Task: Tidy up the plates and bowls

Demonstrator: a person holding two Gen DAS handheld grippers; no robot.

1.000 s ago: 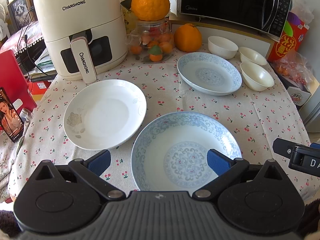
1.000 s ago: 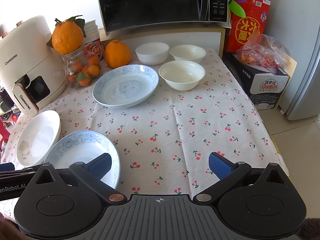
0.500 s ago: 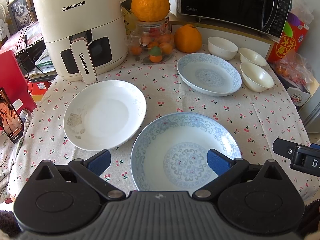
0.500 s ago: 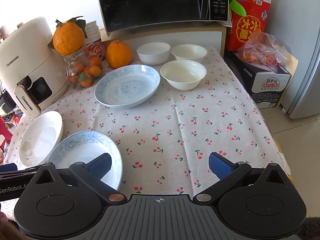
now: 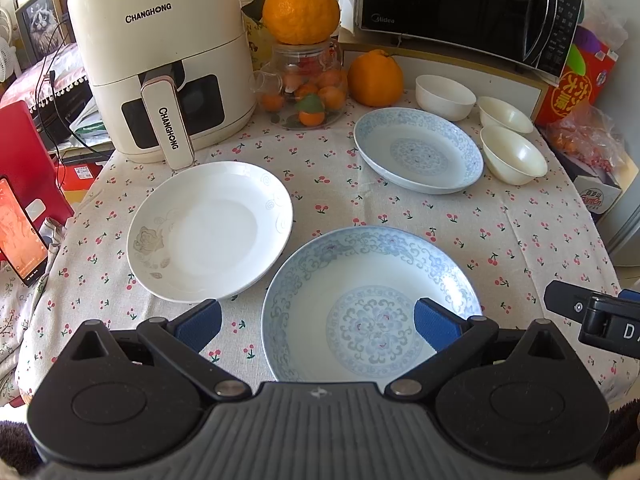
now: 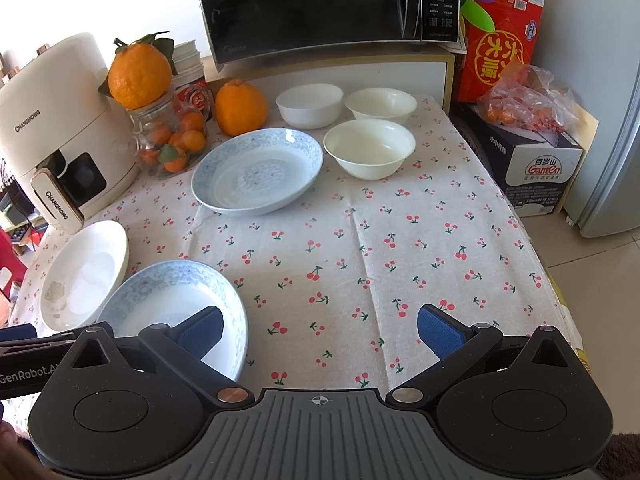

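A blue-patterned plate (image 5: 372, 300) lies at the table's near edge, with a white plate (image 5: 210, 230) to its left. A second blue-patterned plate (image 5: 418, 150) lies farther back, with three white bowls (image 5: 513, 160) beside it on the right. My left gripper (image 5: 316, 322) is open and empty above the near blue plate. My right gripper (image 6: 320, 328) is open and empty above bare cloth, right of the near blue plate (image 6: 168, 300). The right wrist view also shows the white plate (image 6: 84, 276), the far blue plate (image 6: 258, 172) and the bowls (image 6: 370, 148).
A white air fryer (image 5: 160, 60) stands at the back left, a glass jar of small oranges (image 5: 304, 88) and a large orange (image 5: 374, 78) at the back middle, a microwave (image 5: 460, 4) behind. Boxes (image 6: 528, 160) stand off the table's right edge.
The right gripper has shifted slightly left and forward over the cloth. The left gripper has barely moved. Both stay open.
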